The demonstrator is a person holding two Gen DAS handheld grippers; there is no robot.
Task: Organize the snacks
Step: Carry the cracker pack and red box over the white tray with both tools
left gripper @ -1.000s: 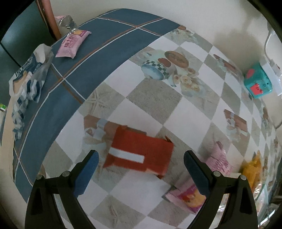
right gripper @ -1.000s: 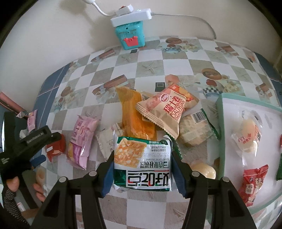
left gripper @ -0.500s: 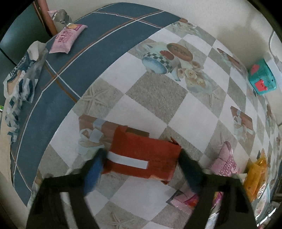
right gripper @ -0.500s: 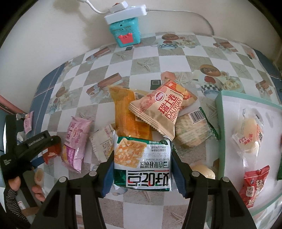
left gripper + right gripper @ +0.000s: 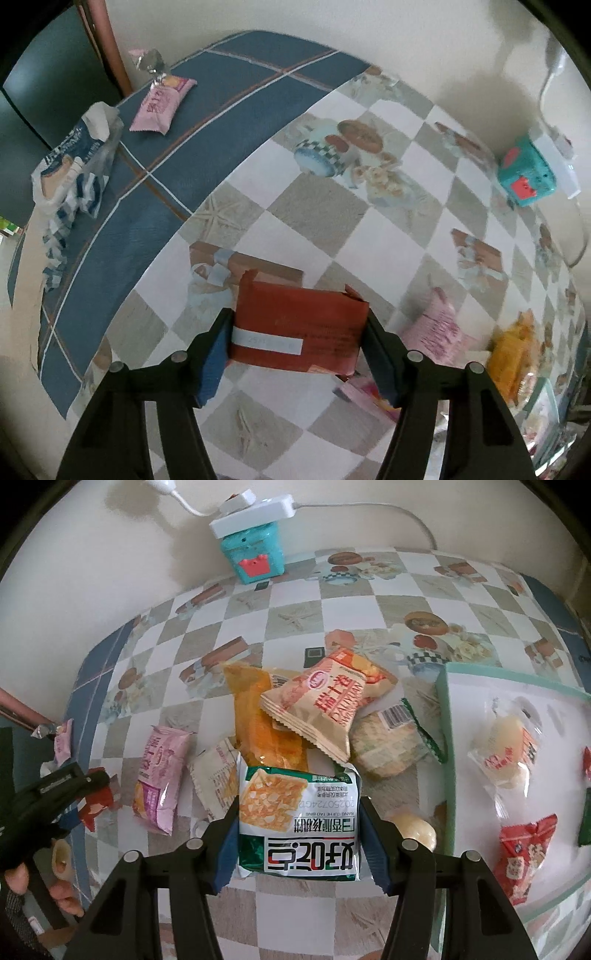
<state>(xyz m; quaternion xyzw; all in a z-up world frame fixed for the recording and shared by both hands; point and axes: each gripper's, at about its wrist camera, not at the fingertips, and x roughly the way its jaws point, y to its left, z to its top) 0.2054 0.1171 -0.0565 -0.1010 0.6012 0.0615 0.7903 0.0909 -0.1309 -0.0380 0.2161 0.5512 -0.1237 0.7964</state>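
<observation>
My left gripper (image 5: pixel 297 350) is shut on a red snack packet (image 5: pixel 299 325) with a white label strip, just above the checked tablecloth. It also shows at the left in the right wrist view (image 5: pixel 96 801). My right gripper (image 5: pixel 297 840) is shut on a green and white cracker packet (image 5: pixel 299 823), held near the snack pile. That pile holds an orange packet (image 5: pixel 266 731), a tan packet (image 5: pixel 325 709) and a round rice cracker pack (image 5: pixel 388 738). A white tray with a green rim (image 5: pixel 448 738) at the right holds several snacks.
A pink packet (image 5: pixel 160 105) and a torn blue and white bag (image 5: pixel 74 173) lie on the blue cloth border at the far left. A teal box (image 5: pixel 255 550) under a white power strip stands by the wall. Another pink packet (image 5: pixel 159 775) lies left of the pile.
My left gripper has closed its fingers onto the red packet, which lay free between them before. My right gripper keeps its hold on the green packet and has shifted slightly.
</observation>
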